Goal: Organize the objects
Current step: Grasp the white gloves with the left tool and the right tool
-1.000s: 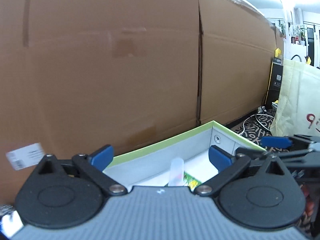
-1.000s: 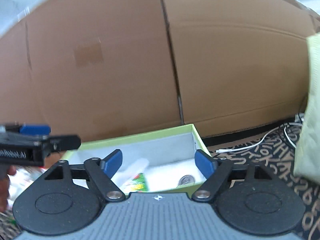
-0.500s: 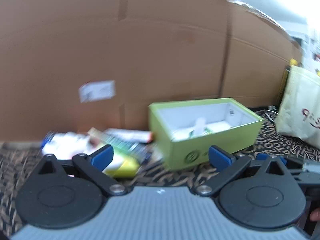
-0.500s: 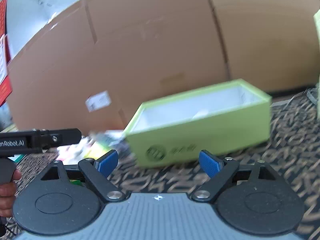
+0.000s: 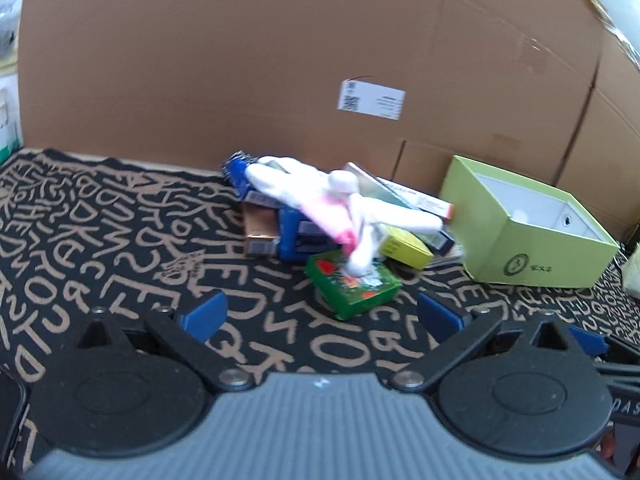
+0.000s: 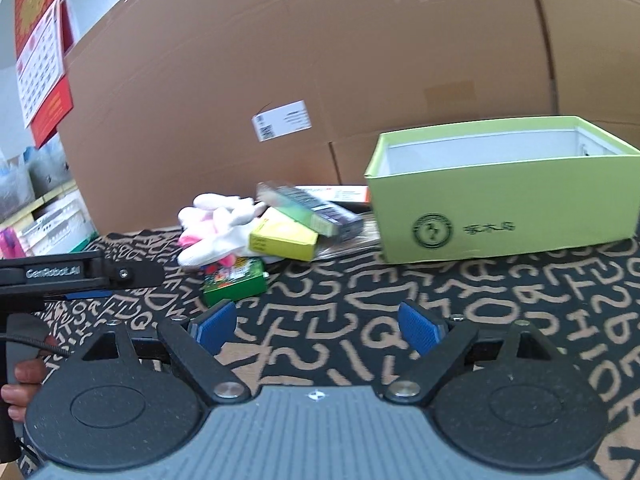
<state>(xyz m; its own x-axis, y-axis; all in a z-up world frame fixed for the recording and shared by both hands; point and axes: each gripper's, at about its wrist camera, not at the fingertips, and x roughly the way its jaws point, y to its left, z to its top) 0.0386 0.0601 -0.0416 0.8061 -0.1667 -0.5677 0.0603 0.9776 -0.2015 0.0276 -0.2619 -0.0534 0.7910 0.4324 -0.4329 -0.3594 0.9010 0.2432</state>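
Note:
A lime green open box [image 5: 532, 236] [image 6: 508, 200] stands on the patterned mat at the right. Left of it lies a pile: a white and pink plush toy [image 5: 340, 208] [image 6: 216, 228], a green carton [image 5: 354, 284] [image 6: 236, 280], a yellow carton [image 5: 404, 246] [image 6: 284, 240], blue and brown packets [image 5: 280, 228] and a dark green carton [image 6: 308, 208]. My left gripper [image 5: 322, 314] is open and empty, just short of the green carton. My right gripper [image 6: 316, 326] is open and empty, in front of the pile and box. The left gripper's body [image 6: 80, 274] shows in the right wrist view.
A large cardboard sheet [image 5: 320, 60] with a white label [image 5: 370, 100] stands behind everything. A black mat with tan letters [image 6: 360, 312] covers the surface. A red wall calendar [image 6: 40, 48] and storage crates [image 6: 56, 220] are at the far left.
Both grippers have pulled back from over the green box and swung left. The pile of objects has come into view ahead of them. Both stay open.

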